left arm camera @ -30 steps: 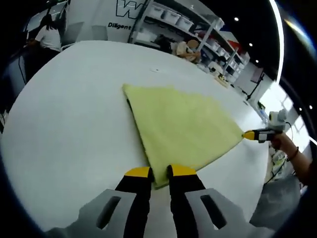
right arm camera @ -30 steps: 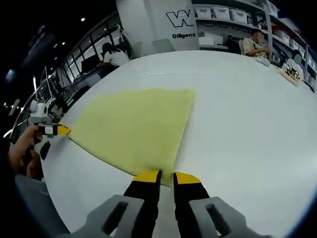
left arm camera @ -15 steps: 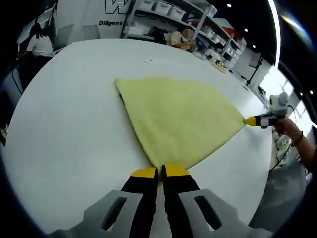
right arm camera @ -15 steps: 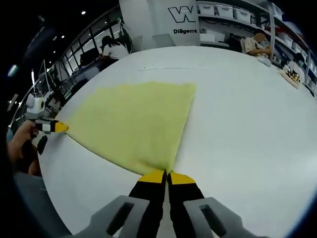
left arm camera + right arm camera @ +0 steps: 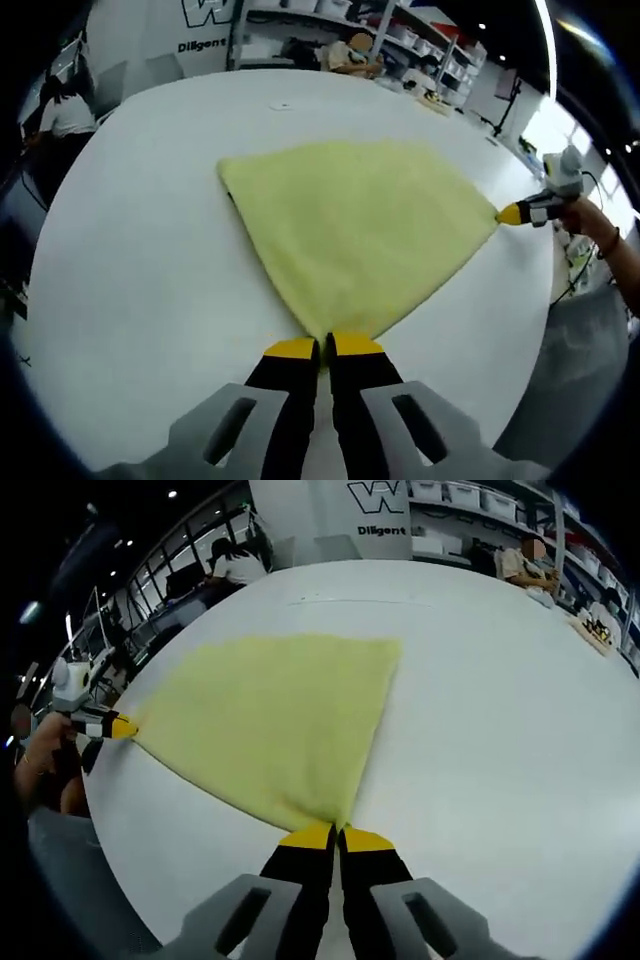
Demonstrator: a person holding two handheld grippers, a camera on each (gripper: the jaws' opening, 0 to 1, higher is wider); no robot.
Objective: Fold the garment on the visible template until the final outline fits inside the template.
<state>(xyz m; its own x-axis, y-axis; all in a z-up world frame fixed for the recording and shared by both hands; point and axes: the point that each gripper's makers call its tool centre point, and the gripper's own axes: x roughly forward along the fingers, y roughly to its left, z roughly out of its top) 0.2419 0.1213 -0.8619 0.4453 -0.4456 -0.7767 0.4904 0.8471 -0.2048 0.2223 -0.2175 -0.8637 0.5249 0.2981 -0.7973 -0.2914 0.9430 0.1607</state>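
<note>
Left gripper (image 5: 322, 347) and right gripper (image 5: 338, 833) each clamp a yellow cloth (image 5: 355, 225) corner; uneven pull risks slip, skewed fold.

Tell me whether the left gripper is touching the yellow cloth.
Touching. In the left gripper view the left gripper has its jaws closed on the near corner of the yellow cloth, with no gap; the right gripper view shows its yellow tip at the cloth's far corner.

Both grippers' jaws (image 5: 322, 347) (image 5: 338, 835) closed
</note>
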